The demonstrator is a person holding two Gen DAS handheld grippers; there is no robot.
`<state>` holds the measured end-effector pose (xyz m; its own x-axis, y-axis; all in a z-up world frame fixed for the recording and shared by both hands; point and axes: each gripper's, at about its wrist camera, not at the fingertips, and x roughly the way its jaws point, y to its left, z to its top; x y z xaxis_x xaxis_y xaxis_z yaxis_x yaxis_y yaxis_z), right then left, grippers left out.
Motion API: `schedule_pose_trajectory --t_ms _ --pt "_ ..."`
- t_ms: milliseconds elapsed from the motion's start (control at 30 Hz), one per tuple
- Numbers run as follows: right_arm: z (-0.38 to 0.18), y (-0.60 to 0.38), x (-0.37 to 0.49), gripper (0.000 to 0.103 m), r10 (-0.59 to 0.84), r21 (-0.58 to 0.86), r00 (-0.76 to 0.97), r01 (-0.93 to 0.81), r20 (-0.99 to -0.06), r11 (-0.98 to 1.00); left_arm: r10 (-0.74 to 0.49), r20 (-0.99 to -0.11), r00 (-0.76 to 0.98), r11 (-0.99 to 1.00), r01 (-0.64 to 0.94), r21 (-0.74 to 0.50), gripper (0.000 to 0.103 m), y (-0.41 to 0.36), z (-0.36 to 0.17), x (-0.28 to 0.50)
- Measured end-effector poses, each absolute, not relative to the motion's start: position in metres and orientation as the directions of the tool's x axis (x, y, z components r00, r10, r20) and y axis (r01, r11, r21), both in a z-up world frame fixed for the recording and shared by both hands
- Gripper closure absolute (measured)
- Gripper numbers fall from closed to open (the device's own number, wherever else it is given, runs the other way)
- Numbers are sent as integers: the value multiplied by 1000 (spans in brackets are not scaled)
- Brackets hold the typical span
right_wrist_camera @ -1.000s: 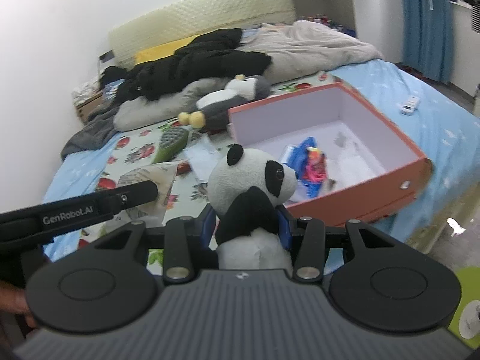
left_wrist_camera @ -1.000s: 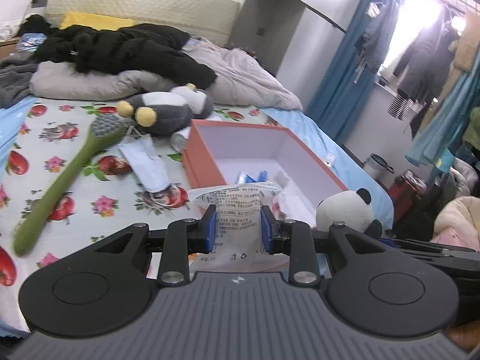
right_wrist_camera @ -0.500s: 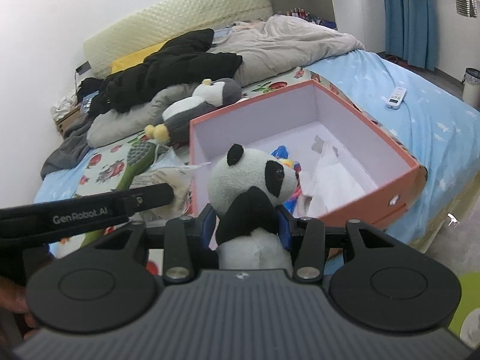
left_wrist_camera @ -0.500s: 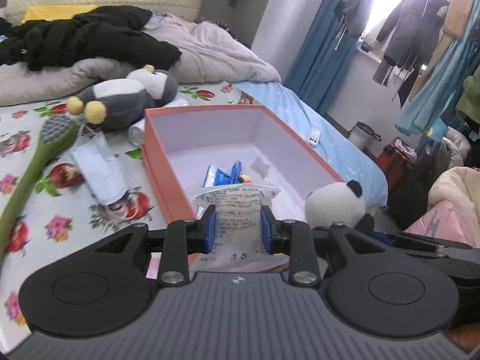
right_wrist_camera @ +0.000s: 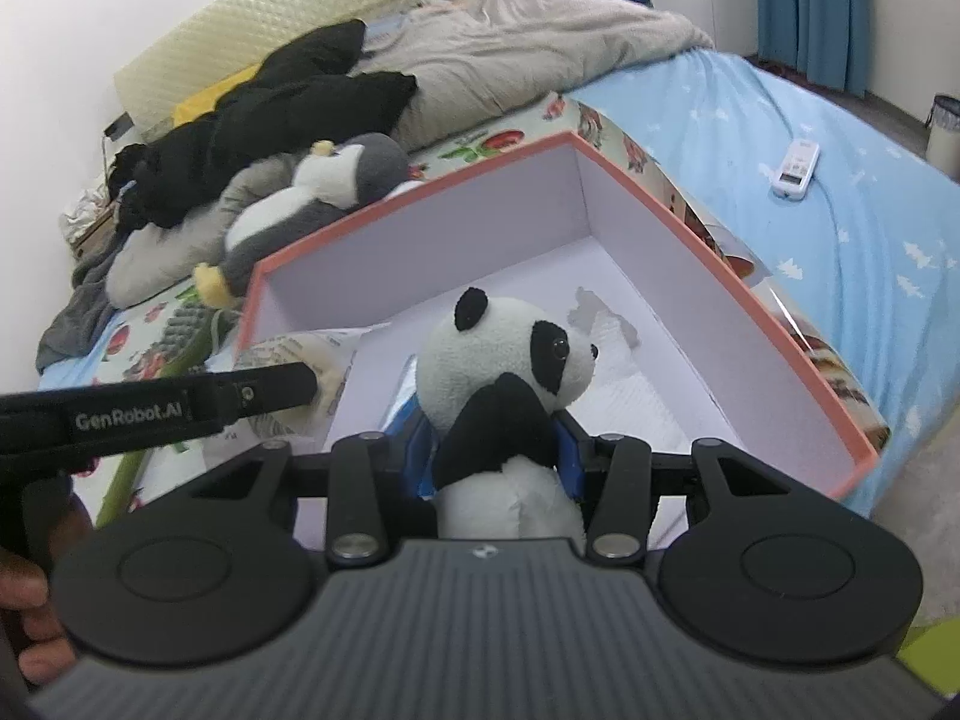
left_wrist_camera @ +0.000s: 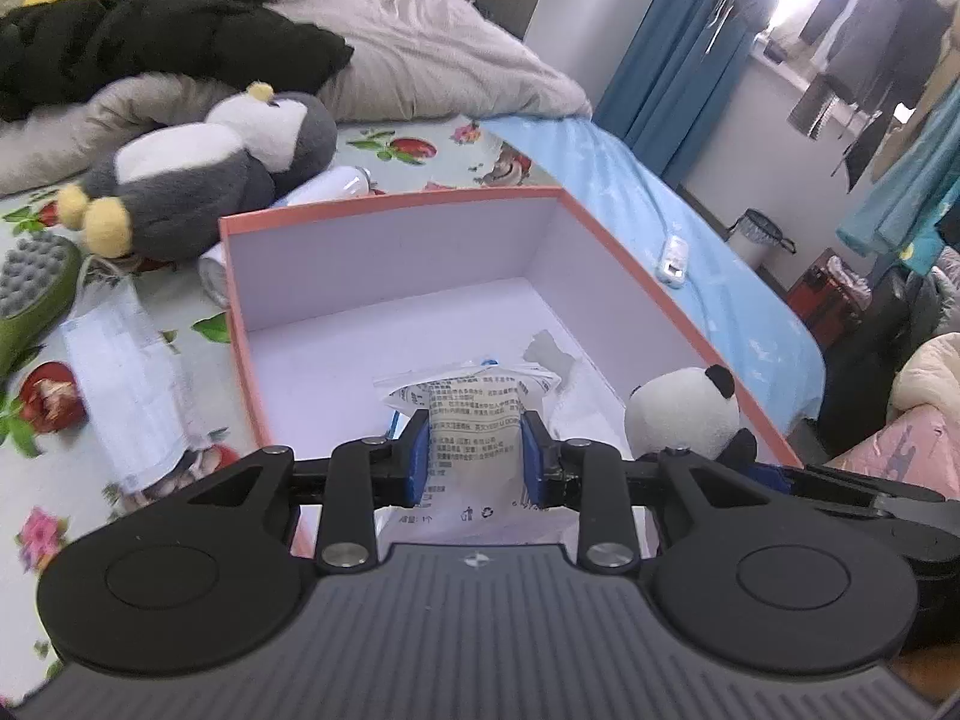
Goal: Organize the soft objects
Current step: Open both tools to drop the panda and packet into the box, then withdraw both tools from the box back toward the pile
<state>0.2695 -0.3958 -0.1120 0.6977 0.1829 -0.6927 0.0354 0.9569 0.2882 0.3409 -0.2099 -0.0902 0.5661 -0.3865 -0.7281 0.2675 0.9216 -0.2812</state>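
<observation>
My left gripper [left_wrist_camera: 474, 459] is shut on a clear printed plastic packet [left_wrist_camera: 471, 414], held over the near end of the open orange box [left_wrist_camera: 390, 207]. My right gripper [right_wrist_camera: 495, 453] is shut on a small panda plush [right_wrist_camera: 510, 360], which hangs upright above the same orange box [right_wrist_camera: 780, 324]. The panda plush [left_wrist_camera: 681, 414] shows at the right in the left wrist view. White paper [right_wrist_camera: 630, 396] and something blue lie on the box floor. A grey penguin plush [left_wrist_camera: 192, 171] lies on the bed behind the box.
A face mask [left_wrist_camera: 129, 372] and a green massage brush [left_wrist_camera: 30, 288] lie left of the box on the flowered sheet. Black clothes [left_wrist_camera: 150, 54] and a grey quilt [left_wrist_camera: 432, 66] are piled at the bed's head. A white remote [right_wrist_camera: 795, 168] lies on the blue sheet.
Both grippers have moved forward and lower, from beside the box to over its near end, each still holding its object. The box now fills much more of both views.
</observation>
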Motion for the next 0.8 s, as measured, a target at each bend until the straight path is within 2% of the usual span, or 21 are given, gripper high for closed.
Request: schedule_pose_trajectory --t_ms 333,367,400,467,567,800 --pt "-149 -420 328 56 194 300 644 57 -740 952 -377 -781 498 921 292 -259 69 -244 -134 416" --pt "-151 -422 331 55 196 304 636 64 -747 951 -373 -784 497 922 291 -255 67 -245 -137 420" --pt "-153 -424 333 55 196 307 629 70 -752 949 -372 -786 495 922 292 -252 61 -246 -139 423" --pt "-155 -424 334 54 189 296 623 71 -759 953 -375 -792 482 920 295 -256 58 -247 -142 427" --pt "-151 -424 331 48 177 290 623 84 -762 953 -384 -792 475 915 311 -257 55 -246 -138 422" --pt "-127 -418 305 48 176 298 656 80 -734 951 -387 -764 517 915 321 -246 55 -235 -106 394"
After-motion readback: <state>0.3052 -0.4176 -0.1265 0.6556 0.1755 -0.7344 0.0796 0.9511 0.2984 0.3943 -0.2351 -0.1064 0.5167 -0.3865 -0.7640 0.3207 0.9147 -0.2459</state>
